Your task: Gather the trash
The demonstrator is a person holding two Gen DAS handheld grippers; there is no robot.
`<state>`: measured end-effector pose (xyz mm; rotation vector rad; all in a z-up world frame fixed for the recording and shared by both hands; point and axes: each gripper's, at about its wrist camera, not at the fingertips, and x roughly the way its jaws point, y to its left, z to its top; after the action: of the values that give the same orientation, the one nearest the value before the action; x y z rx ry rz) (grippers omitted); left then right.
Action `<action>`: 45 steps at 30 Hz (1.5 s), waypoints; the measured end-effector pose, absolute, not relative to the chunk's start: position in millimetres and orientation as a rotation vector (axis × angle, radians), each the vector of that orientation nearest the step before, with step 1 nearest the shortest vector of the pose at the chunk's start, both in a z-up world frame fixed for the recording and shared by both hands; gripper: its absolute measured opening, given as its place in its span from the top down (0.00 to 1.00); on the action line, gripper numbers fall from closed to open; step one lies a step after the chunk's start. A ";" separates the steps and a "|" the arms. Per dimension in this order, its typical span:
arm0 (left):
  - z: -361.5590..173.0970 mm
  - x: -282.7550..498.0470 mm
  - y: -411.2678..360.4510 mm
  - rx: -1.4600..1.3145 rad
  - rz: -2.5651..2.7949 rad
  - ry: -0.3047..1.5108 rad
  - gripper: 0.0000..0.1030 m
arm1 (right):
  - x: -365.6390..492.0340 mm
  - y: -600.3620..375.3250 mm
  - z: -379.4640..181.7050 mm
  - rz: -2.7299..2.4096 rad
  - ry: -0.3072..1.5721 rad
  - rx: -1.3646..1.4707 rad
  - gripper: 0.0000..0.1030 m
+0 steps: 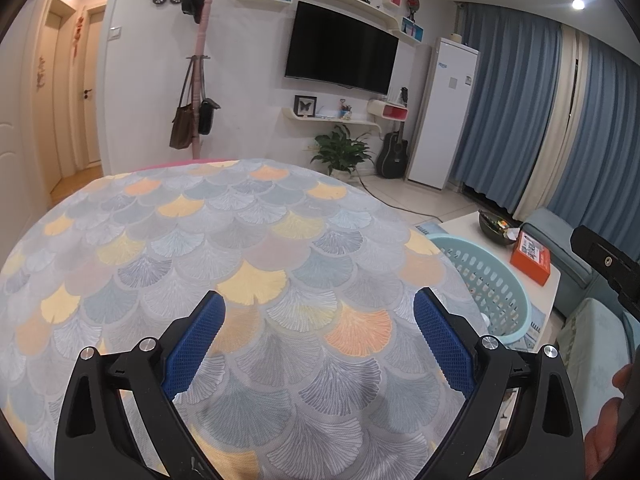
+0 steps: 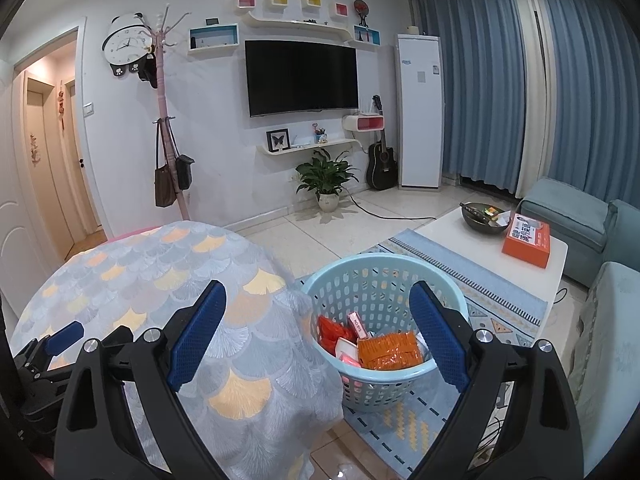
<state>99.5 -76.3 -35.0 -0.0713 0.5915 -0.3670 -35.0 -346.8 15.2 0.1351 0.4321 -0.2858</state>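
While both grippers gape wide and empty, the trash (image 2: 386, 350) lies in the basket (image 2: 384, 384) just beyond the right gripper (image 2: 316, 300).

I count 1 blue laundry basket (image 2: 384, 280) w/ approx 4 trash bits inside, 1 orange box (image 2: 527, 240) and 1 dark bowl (image 2: 482, 216) on 1 white table (image 2: 448, 236). 2 hanging bags (image 2: 172, 176), 1 guitar (image 2: 382, 164).

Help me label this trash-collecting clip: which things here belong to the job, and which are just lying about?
Job: light-blue basket holding orange wrappers; left gripper and right gripper, both open and empty.

Lying about: orange box, dark bowl, guitar, potted plant.
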 end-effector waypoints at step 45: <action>-32.6 94.7 -80.5 -0.067 -0.344 0.578 0.10 | -41.1 -360.3 11.9 -0.302 0.449 0.167 0.14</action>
<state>94.7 -80.5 -32.6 -0.0675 0.5781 -0.3445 -41.1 -360.3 11.9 0.1672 0.4489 -0.3017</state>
